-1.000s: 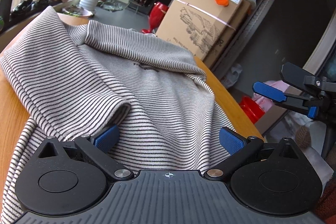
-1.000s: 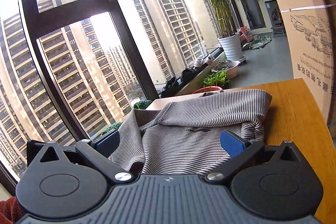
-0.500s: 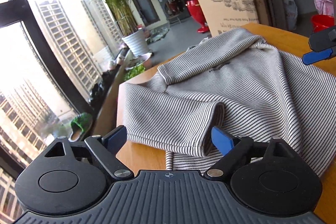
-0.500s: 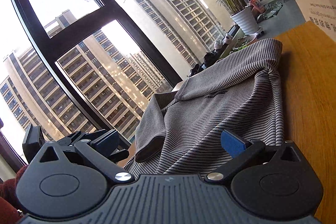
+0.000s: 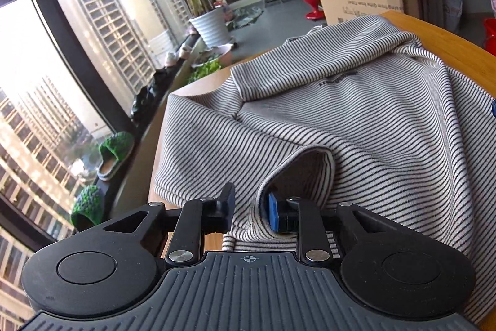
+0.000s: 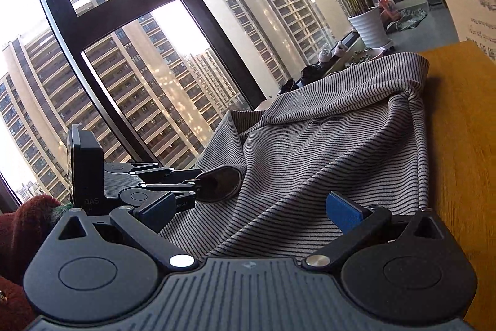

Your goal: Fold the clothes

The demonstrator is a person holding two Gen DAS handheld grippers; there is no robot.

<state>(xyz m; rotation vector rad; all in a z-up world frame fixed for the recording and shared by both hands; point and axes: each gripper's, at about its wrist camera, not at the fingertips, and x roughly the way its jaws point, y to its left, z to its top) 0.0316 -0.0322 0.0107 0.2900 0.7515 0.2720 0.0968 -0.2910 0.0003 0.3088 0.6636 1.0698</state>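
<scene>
**Left gripper pinches the sleeve cuff; right waits wide over the hem**

The left gripper (image 5: 249,208) is closing on the cuff (image 5: 248,216) of the striped top (image 5: 356,120), its pads already nipping the fabric. That looks like the hold needed to carry the sleeve across the body. The top lies rumpled on the table (image 6: 465,129), collar end away from the camera, so it is not yet folded. Further right, the right gripper (image 6: 248,207) hovers with jaws spread and nothing between them, probably ready to take the near hem.

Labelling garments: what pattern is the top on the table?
Thin dark stripes on light grey top; left wrist view.
</scene>
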